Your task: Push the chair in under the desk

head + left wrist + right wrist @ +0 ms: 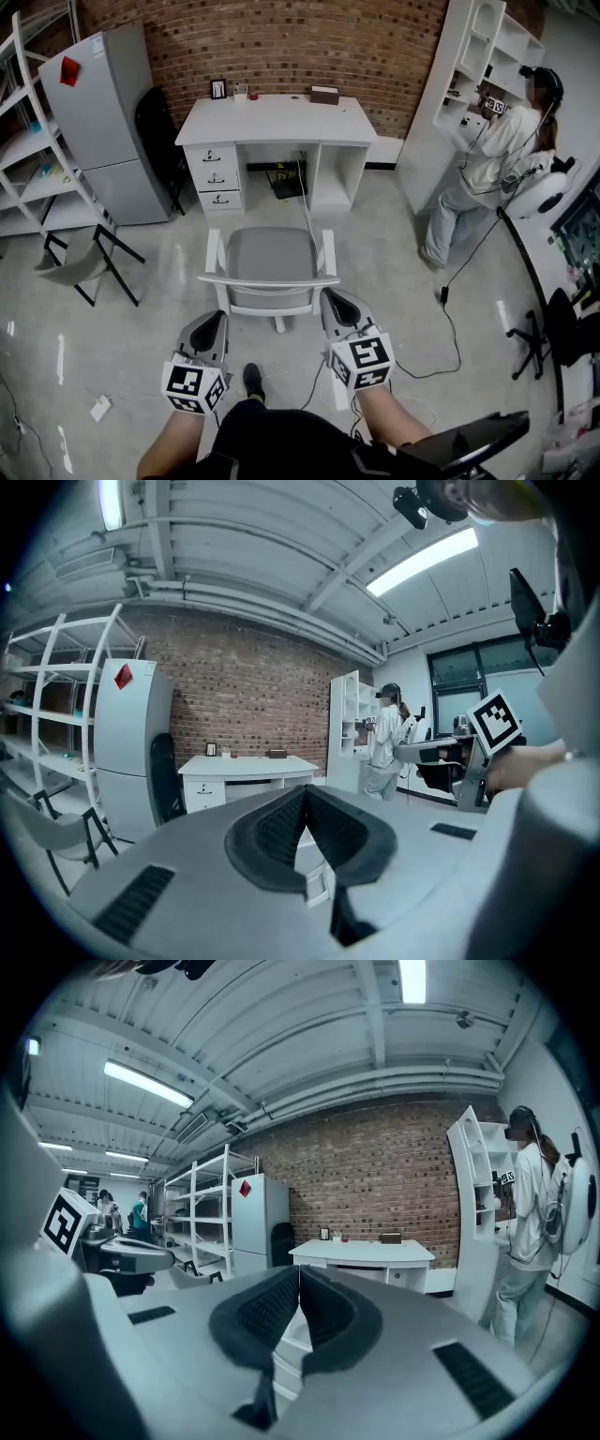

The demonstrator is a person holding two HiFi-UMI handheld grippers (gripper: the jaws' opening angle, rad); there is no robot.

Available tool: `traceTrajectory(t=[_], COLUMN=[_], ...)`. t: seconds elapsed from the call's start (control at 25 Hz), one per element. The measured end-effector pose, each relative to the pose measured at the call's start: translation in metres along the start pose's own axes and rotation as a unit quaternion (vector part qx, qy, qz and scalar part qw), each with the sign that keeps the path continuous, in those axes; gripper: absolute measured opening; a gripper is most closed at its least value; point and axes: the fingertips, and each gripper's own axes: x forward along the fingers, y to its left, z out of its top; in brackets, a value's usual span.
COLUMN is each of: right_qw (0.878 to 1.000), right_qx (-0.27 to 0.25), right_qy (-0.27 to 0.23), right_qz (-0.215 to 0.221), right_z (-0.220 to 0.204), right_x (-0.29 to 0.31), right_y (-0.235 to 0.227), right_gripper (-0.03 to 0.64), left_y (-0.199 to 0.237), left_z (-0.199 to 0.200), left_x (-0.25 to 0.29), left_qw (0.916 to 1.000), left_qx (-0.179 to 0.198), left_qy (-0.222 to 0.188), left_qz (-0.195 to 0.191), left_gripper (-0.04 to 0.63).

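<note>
Head view showed the chair (272,258) out on the floor, short of the table's (277,120) front edge. Just behind its backrest hung the left gripper (217,322) and right gripper (334,303), fingers (277,829) pressed together, empty. Best bet was pushing evenly, straight toward the kneehole.

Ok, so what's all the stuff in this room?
desk: one, white, by brick wall
chair: one, white and grey, before the desk
fridge: one, grey, left of desk
office chair: one, black, beside fridge
folding chair: one, grey, far left
rack: one, white, far left
shelf unit: one, white, right of desk
box: one, brown, on desk
frame: one, black, on desk
person: one, white top, at shelf unit
left gripper: one, grey, shut, behind chair
right gripper: one, grey, shut, behind chair
</note>
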Motion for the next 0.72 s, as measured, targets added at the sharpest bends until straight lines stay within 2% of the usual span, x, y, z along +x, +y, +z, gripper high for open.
traceTrajectory(t=[0.24,0.4,0.56,0.72], right_qw=[1.0,1.0,0.998,0.995], right_qx=[-0.008,-0.018,-0.032,-0.056], right_qy=[0.011,0.024,0.055,0.087], right_qz=[-0.001,-0.003,-0.003,0.0], right_z=[-0.002,-0.012,-0.032,-0.06], right_x=[0.04,0.064,0.085,0.108], right_y=[0.001,0.0,-0.006,-0.013], right_gripper=[0.009,0.009,0.009,0.009], left_y=[0.026,0.037,0.05,0.061], left_z=[-0.004,-0.005,-0.016,-0.046], left_x=[0.027,0.05,0.08,0.102], left_qw=[0.9997,0.9984,0.9948,0.9889], left_qx=[0.012,0.012,0.07,0.091], left_qy=[0.014,0.024,0.05,0.089], left_qz=[-0.018,-0.049,-0.055,-0.077], left_gripper=[0.008,0.008,0.009,0.009])
